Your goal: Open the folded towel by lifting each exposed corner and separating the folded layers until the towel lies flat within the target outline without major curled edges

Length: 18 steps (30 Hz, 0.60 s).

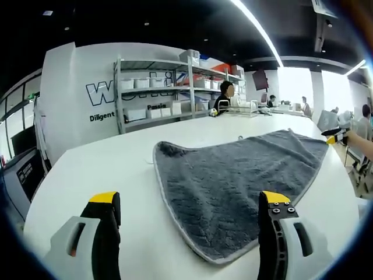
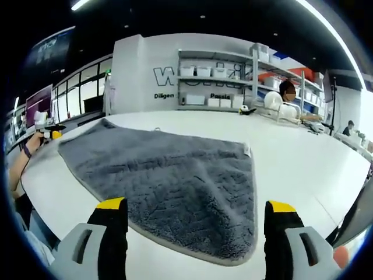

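White and wide, our desk (image 1: 105, 169) carries the grey towel (image 1: 233, 181), spread out across its middle in what looks like a single layer. One near corner lies between our right tongs (image 2: 197, 224); another lies just ahead of our left tongs (image 1: 189, 216). Both tongs gape wide and grip nothing. We judge the unfolding largely done: what remains is smoothing the slightly raised far edge, and we cannot make out any target outline. Behind stand metal shelves (image 1: 157, 93) of white bins, with a seated person (image 2: 278, 96) beyond.
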Available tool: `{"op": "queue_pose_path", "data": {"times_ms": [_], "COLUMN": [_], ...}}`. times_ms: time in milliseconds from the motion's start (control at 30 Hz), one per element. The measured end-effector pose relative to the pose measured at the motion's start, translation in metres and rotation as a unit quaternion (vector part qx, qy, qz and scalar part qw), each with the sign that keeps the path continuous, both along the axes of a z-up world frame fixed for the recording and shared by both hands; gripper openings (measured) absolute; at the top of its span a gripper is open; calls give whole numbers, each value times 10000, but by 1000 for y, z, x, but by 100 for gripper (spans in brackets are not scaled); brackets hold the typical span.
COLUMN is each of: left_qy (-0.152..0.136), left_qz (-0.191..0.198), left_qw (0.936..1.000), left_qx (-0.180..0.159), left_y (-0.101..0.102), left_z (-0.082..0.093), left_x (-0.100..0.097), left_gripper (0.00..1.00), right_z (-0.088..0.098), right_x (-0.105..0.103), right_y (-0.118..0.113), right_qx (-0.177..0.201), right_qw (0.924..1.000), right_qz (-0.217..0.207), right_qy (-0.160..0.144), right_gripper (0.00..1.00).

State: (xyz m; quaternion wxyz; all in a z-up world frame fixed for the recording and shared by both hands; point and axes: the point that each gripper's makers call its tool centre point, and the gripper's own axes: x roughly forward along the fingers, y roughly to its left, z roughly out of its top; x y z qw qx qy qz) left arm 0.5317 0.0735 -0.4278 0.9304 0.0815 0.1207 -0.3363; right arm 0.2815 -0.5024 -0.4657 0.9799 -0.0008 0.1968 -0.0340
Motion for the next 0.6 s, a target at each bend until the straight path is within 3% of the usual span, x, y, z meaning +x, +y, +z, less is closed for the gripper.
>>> {"op": "queue_pose_path", "data": {"times_ms": [600], "left_qy": [-11], "left_qz": [-10], "left_qw": [10000], "left_qx": [-13], "left_y": [0], "left_z": [1], "left_x": [1], "left_gripper": [97], "right_z": [-4], "right_x": [3], "right_y": [3], "right_qx": [49], "right_qw": [10000], "right_qz": [10], "right_qy": [29], "right_gripper": [100]}}
